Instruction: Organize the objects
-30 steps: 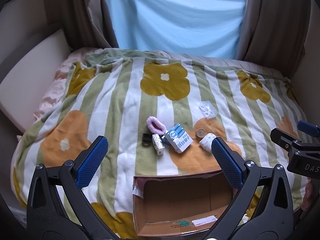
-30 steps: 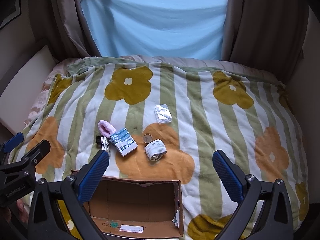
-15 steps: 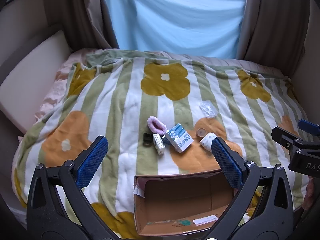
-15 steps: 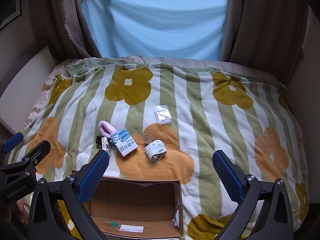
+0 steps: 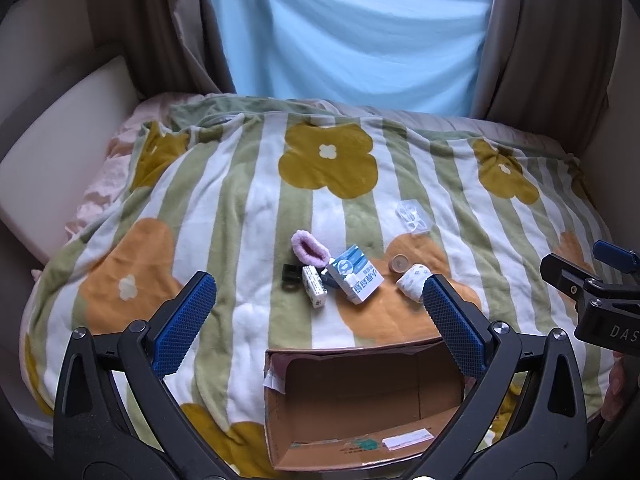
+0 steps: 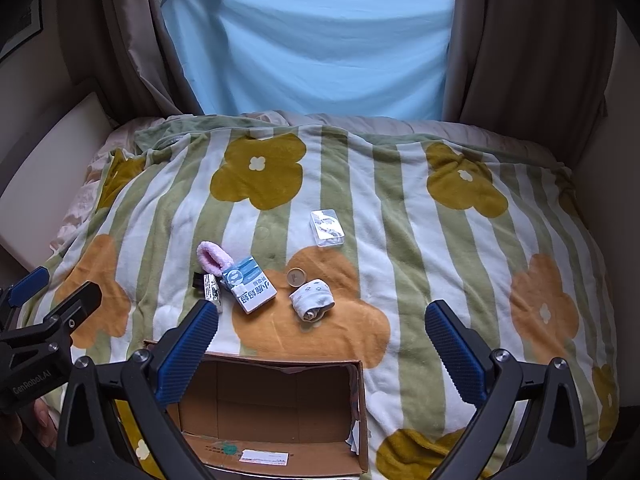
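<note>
The left gripper (image 5: pixel 318 320) is hovering above the near edge of a bed, its 2 blue-padded fingers (image 5: pixel 184 322) spread wide apart and holding nothing. The right gripper (image 6: pixel 320 342) is hovering alongside it, fingers (image 6: pixel 454 350) likewise spread wide and gripping nothing.

A striped flower blanket (image 6: pixel 420 240) is covering the bed, and an open cardboard box (image 6: pixel 280 412) is sitting on it at the near edge, directly below both grippers, showing only a label on its floor.

Just beyond the box, a small cluster of objects is lying on the blanket. A blue and white carton (image 6: pixel 249 285) is lying flat in the middle. A pink fuzzy sock (image 6: pixel 212 258) is touching its far left corner. A small white packet (image 5: pixel 314 291) is lying just left of the carton, and a black clip (image 5: pixel 291 274) is sitting just beside that packet. To the right of the carton, a round brown cap (image 6: pixel 296 276) is resting near a rolled white patterned sock (image 6: pixel 313 299). A clear plastic case (image 6: pixel 327 227) is lying farther back, apart from the rest.

Behind the bed, a light blue sheet (image 6: pixel 312 40) is hanging between 2 brown curtains (image 6: pixel 520 40).
</note>
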`<state>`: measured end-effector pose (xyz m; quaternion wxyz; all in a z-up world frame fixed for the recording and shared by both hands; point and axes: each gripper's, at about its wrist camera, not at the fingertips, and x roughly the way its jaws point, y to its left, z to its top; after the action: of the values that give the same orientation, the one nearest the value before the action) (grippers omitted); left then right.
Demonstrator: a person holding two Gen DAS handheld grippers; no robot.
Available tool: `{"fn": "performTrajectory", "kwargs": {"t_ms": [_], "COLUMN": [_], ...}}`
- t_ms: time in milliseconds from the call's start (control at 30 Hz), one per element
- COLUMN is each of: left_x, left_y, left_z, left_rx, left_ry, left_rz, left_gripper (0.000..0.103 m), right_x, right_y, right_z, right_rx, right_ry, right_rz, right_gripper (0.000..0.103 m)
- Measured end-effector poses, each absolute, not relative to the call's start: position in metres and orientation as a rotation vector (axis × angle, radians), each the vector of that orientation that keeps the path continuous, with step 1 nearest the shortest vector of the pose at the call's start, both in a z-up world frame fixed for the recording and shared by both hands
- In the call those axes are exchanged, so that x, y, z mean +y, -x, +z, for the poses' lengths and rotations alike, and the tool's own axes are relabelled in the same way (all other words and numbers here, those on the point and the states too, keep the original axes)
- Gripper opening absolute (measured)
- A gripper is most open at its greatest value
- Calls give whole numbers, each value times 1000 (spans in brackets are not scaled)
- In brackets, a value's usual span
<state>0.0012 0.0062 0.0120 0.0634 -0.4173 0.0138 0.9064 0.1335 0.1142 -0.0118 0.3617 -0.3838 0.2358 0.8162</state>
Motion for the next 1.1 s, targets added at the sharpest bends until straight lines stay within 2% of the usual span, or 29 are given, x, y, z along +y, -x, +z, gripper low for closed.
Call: {"fn": "performTrajectory", "kwargs": {"t_ms": [1100], "left_x": [-3], "left_y": [4], "left_z": [-6], "left_rx": [-5], "left_ry": [1319], "left_rz": [2687], "left_gripper": [103], "right_x": [120], "right_y": [-129], "right_z": [-22], "right_rx": [639], "right_ry": [1023], "right_rz": [2111], "right_gripper": [102]}}
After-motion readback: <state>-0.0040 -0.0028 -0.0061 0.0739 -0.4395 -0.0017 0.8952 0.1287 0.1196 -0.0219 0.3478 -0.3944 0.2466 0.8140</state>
